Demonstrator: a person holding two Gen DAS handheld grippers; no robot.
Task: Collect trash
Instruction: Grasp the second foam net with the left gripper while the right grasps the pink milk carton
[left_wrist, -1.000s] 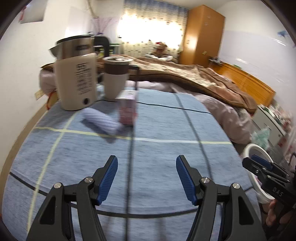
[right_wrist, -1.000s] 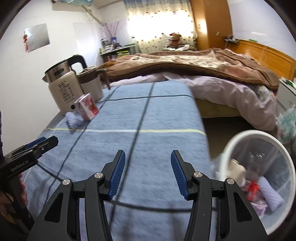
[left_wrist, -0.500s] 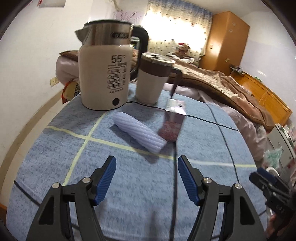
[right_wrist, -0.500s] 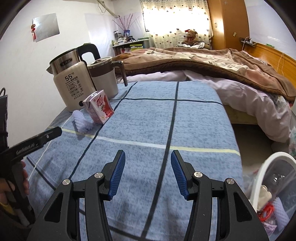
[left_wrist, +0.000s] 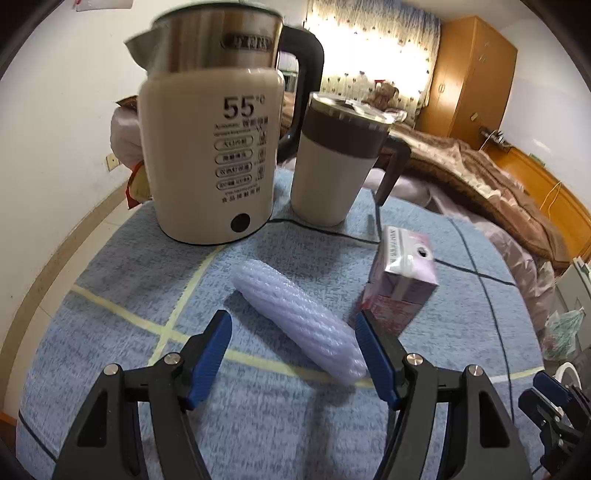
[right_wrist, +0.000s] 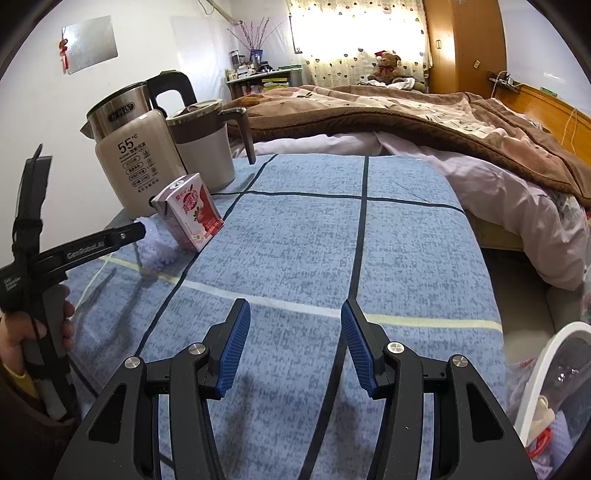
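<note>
A pale lavender foam net sleeve (left_wrist: 295, 317) lies slantwise on the blue checked cloth (left_wrist: 110, 332). Its near end sits between the tips of my left gripper (left_wrist: 293, 354), which is open, with the right pad close beside it. A pink milk carton (left_wrist: 400, 280) stands just right of the sleeve. From the right wrist view the carton (right_wrist: 192, 212) and sleeve (right_wrist: 155, 247) are far left, with the left gripper (right_wrist: 110, 236) reaching at them from a hand (right_wrist: 22, 332). My right gripper (right_wrist: 295, 343) hangs open over bare cloth, nothing between its fingers.
A cream kettle (left_wrist: 210, 147) and a lidded mug (left_wrist: 340, 162) stand right behind the sleeve and carton. A white-rimmed bin (right_wrist: 543, 369) holding trash sits low at the right, off the cloth's edge. A bed with a brown blanket (right_wrist: 424, 110) lies beyond.
My left gripper has moved forward to the sleeve and carton, so the sleeve's near end now lies between its fingers. The right gripper swung left away from the bin, over the cloth.
</note>
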